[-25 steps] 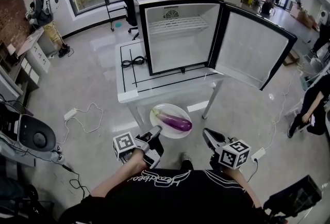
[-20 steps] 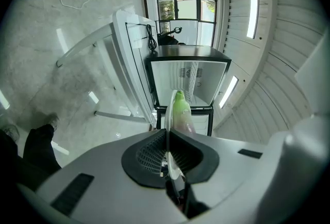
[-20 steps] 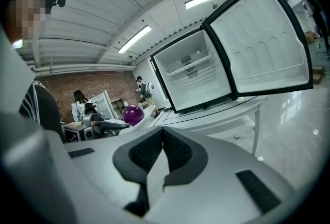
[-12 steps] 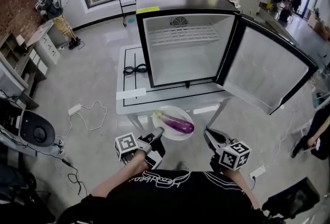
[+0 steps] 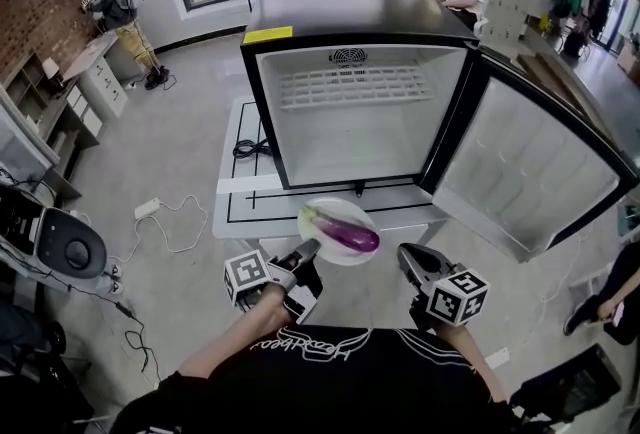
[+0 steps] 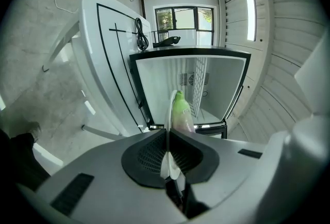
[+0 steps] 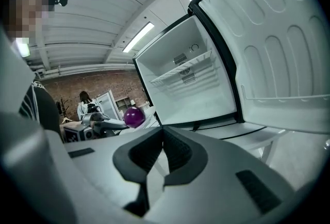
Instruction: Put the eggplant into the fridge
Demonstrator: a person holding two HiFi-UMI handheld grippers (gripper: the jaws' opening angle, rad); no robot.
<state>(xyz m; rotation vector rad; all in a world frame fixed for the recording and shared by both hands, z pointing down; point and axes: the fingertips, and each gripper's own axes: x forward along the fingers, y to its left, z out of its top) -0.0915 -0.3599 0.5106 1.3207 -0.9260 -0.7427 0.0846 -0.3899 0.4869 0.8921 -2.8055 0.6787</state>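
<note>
A purple eggplant (image 5: 348, 233) with a green stem lies on a white plate (image 5: 343, 210). My left gripper (image 5: 308, 248) is shut on the plate's near-left rim and holds it in the air at the table's front edge. In the left gripper view the thin plate edge (image 6: 168, 114) stands between the closed jaws, with the green stem (image 6: 180, 110) just behind. The fridge (image 5: 360, 112) stands on the table, door (image 5: 530, 172) swung wide to the right, inside empty but for a wire shelf (image 5: 350, 84). My right gripper (image 5: 406, 253) is shut and empty, right of the plate.
The white table (image 5: 232, 194) carries a coiled black cable (image 5: 250, 148) left of the fridge. Several people sit or stand at the back of the room. A white power strip and cord (image 5: 148, 209) lie on the floor at left, near a grey machine (image 5: 60, 252).
Both grippers and the plate with the eggplant have moved forward to the table's front edge; the fridge looms larger and nearer. Neither gripper's jaws have changed.
</note>
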